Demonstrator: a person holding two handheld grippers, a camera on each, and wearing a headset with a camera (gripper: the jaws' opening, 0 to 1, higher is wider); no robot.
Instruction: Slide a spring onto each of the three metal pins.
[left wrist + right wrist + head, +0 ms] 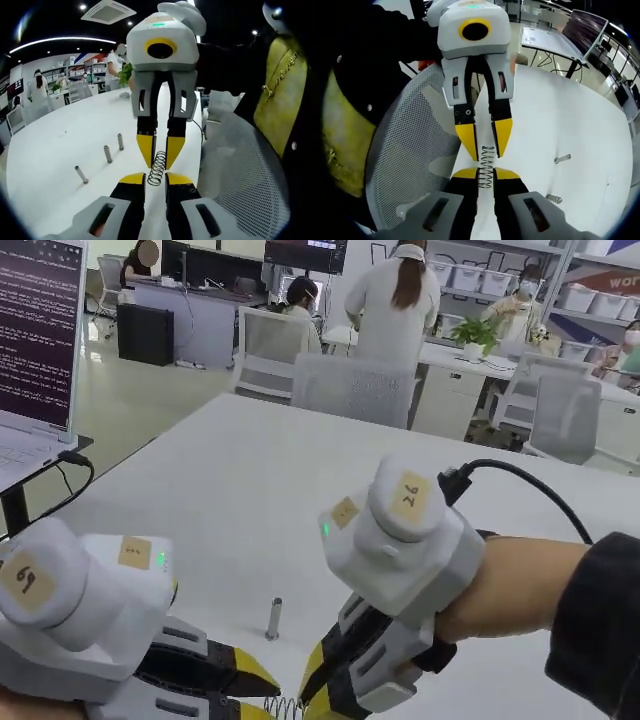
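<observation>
A small steel spring (157, 169) hangs between both grippers, which face each other tip to tip. My left gripper (156, 179) is shut on its near end, and my right gripper (160, 150) comes in from above, shut on the far end. From the right gripper view the spring (486, 164) sits in my right gripper (486, 174) with the left gripper (486, 142) opposite. On the white table (250, 500) a bare metal pin (273, 619) stands upright. Beyond the bare pin (81, 174), two pins (107, 153) (120, 141) carry springs.
A laptop (35, 340) sits on a stand at the left. Grey office chairs (350, 385) line the table's far edge, with people working behind them. A mesh chair (410, 150) stands just off the table's near edge, beside the grippers.
</observation>
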